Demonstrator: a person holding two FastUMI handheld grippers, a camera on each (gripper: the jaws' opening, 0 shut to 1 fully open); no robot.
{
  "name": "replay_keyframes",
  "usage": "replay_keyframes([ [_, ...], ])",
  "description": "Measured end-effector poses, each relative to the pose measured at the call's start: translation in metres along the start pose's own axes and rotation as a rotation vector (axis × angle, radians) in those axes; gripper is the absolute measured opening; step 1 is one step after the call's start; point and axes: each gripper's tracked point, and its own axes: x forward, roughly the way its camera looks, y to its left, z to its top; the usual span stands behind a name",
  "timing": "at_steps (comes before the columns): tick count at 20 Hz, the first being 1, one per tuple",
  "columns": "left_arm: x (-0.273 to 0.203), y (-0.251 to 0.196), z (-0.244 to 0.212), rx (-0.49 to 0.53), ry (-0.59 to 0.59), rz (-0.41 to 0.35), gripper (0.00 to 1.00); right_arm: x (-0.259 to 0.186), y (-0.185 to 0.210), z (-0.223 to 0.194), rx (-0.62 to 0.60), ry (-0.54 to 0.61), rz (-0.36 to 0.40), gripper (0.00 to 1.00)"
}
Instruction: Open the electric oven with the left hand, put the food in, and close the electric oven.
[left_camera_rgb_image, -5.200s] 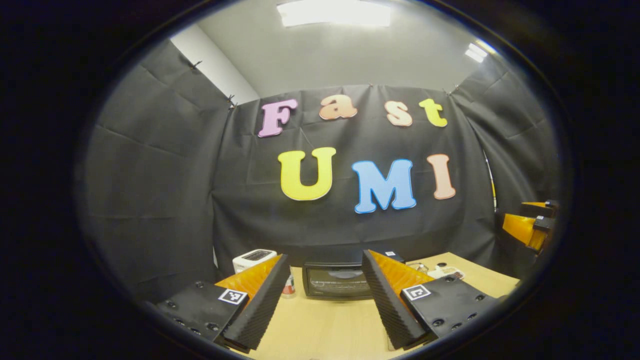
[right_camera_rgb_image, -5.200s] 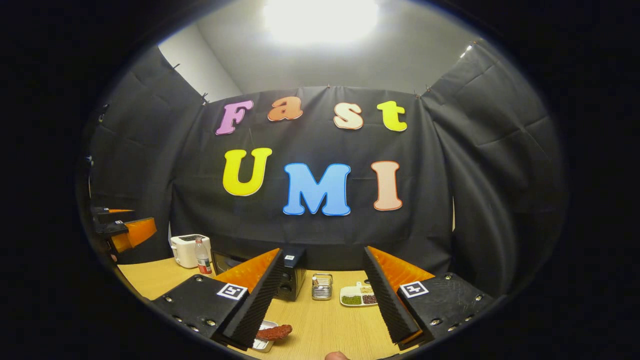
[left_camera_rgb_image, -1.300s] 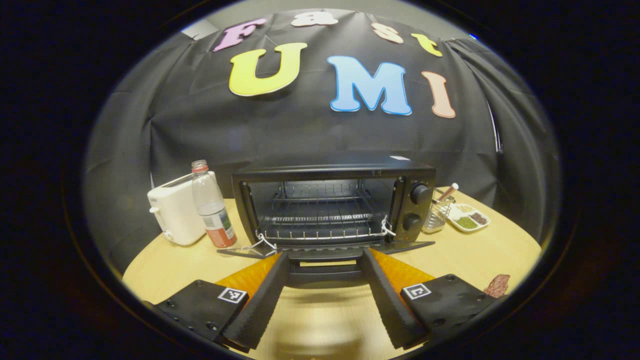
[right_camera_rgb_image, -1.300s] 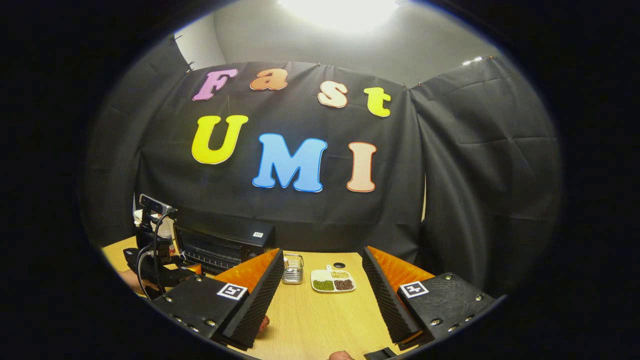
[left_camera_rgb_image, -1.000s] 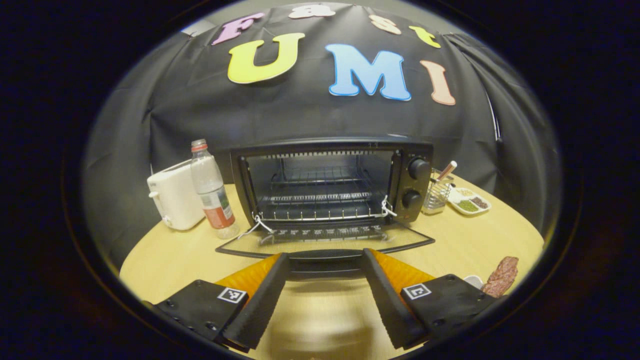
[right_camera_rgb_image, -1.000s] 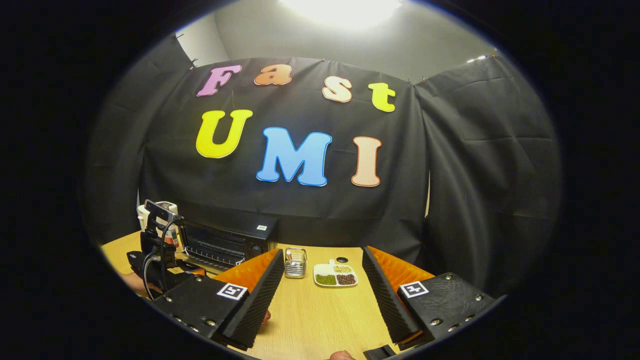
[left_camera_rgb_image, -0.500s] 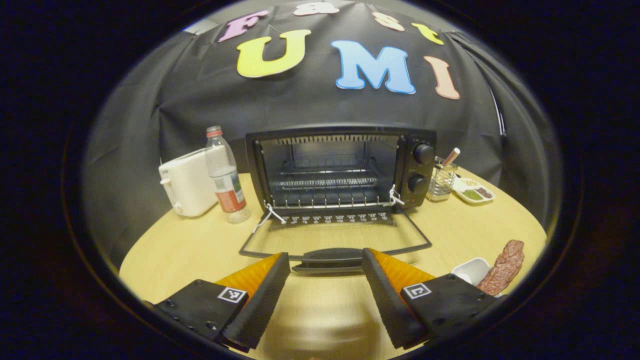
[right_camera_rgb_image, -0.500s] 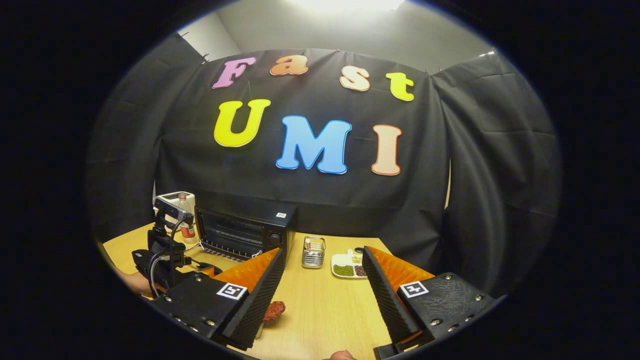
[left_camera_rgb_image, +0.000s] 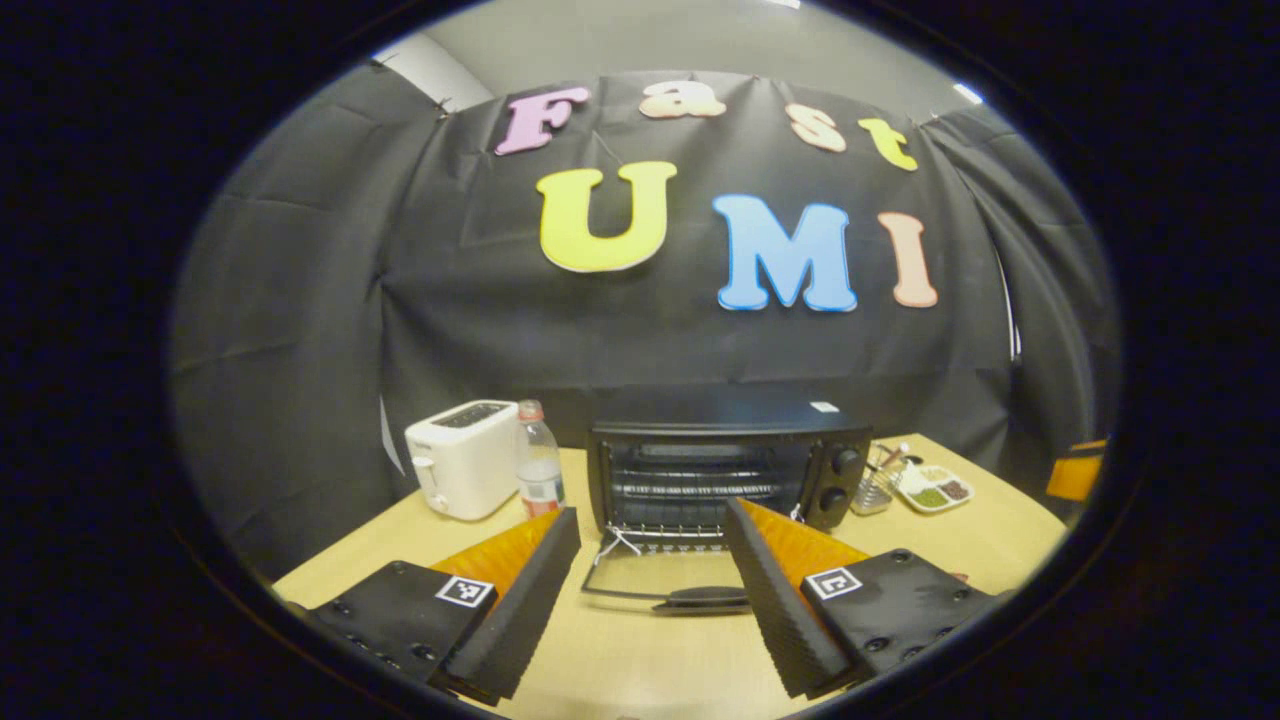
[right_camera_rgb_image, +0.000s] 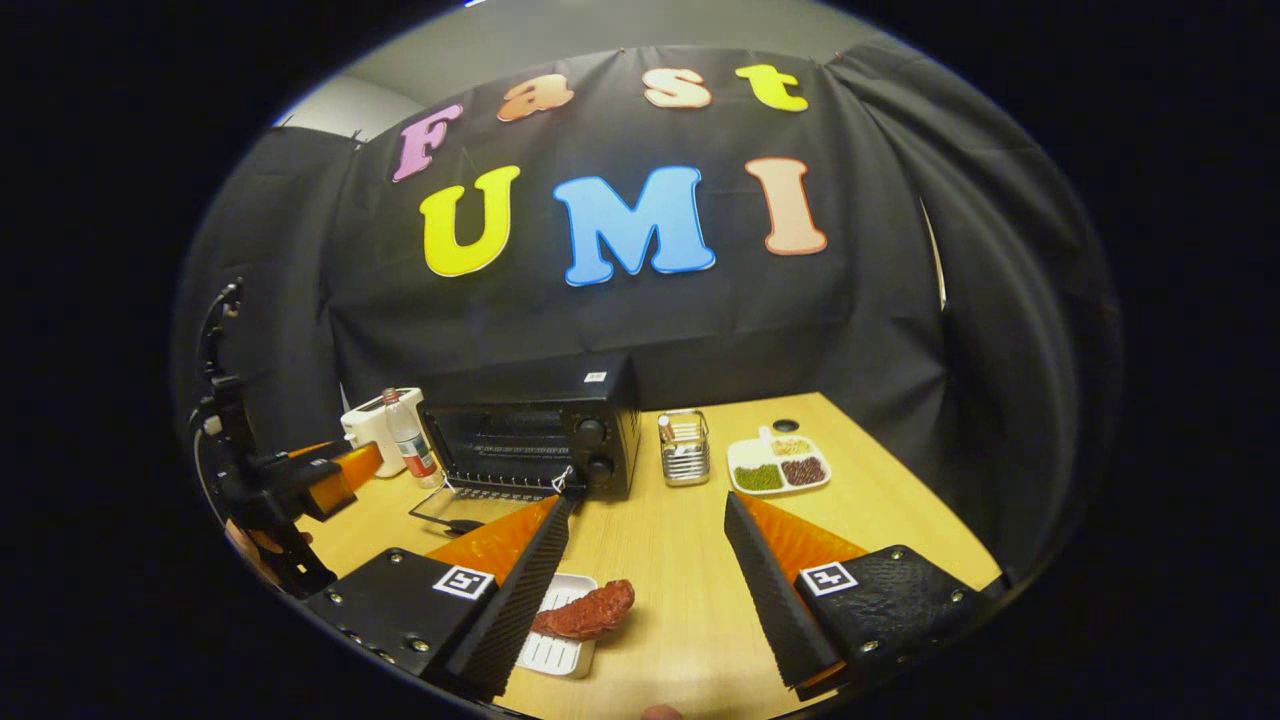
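**Both jaws apart and empty; oven door down, food on its tray**

Left gripper (left_camera_rgb_image: 650, 585): jaws spread wide, nothing between them, held above the surface (left_camera_rgb_image: 620, 660) short of the oven. Each finger block carries a small square black-and-white marker; no readable writing on it.

Right gripper (right_camera_rgb_image: 640, 580): jaws likewise wide apart, gripping nothing, hovering over the surface. Same kind of marker on each block.

Electric oven (left_camera_rgb_image: 725, 470): black, at the back of the surface against the cloth wall. Door (left_camera_rgb_image: 655, 580) dropped flat onto the surface toward the left gripper, handle at the near edge. Wire rack visible inside; two knobs on the right panel. A small white sticker on top, too small to read.

Food (right_camera_rgb_image: 585, 612): a reddish-brown strip of meat lying across the corner of a small white tray (right_camera_rgb_image: 555, 652), just ahead of the right gripper's left finger, well in front of the oven.

Left of the oven: a clear bottle (left_camera_rgb_image: 540, 470) with a red label, illegible, and beside it a white toaster (left_camera_rgb_image: 462, 456).

Right of the oven: a wire basket (right_camera_rgb_image: 684, 448) holding utensils, then a white divided dish (right_camera_rgb_image: 778, 466) with green, dark red and pale grains in separate sections.

In the right gripper view, the left gripper shows at far left with a hand (right_camera_rgb_image: 255, 550) beneath it.
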Motion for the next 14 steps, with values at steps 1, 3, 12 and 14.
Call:
replay_keyframes([
  [1,-0.008,0.008,0.013,-0.01,-0.022,0.013,1.0,0.005,-0.001,-0.008,0.023,0.025,0.008,0.96],
  [3,-0.025,0.02,0.038,-0.038,-0.074,0.032,0.97,0.015,-0.001,-0.024,0.069,0.08,0.023,0.98],
  [12,-0.063,0.052,0.075,-0.016,-0.16,0.088,0.98,0.04,0.007,-0.083,0.389,0.343,0.099,0.96],
  [14,-0.064,0.057,0.073,-0.015,-0.156,0.096,0.97,0.048,0.01,-0.098,0.451,0.398,0.112,0.96],
])
